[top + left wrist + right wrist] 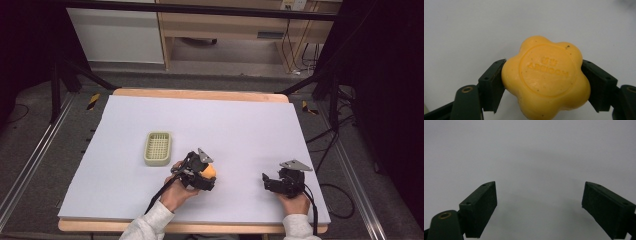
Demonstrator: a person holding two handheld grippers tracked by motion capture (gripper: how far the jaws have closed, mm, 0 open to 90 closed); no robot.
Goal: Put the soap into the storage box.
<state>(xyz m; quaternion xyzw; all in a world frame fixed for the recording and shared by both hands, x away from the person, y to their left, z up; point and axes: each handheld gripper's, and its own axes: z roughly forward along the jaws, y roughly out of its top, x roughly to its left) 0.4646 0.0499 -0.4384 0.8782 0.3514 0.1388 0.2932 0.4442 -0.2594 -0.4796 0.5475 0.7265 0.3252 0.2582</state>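
Note:
A yellow flower-shaped soap bar (546,80) with embossed lettering is pinched between the two black pads of my left gripper (544,85). In the high view that left gripper (207,176) is held a little above the white table sheet near the front middle, with the yellow soap (208,171) showing at its tip. My right gripper (267,181) rests low at the front right, its jaws wide apart. The right gripper view has my right gripper (539,207) over bare sheet with nothing between its pads.
A pale green slotted soap dish (158,148) sits on the white sheet (200,120) to the left of and just beyond my left gripper. The wooden table edge (200,93) runs along the back. Cables trail off the front edge.

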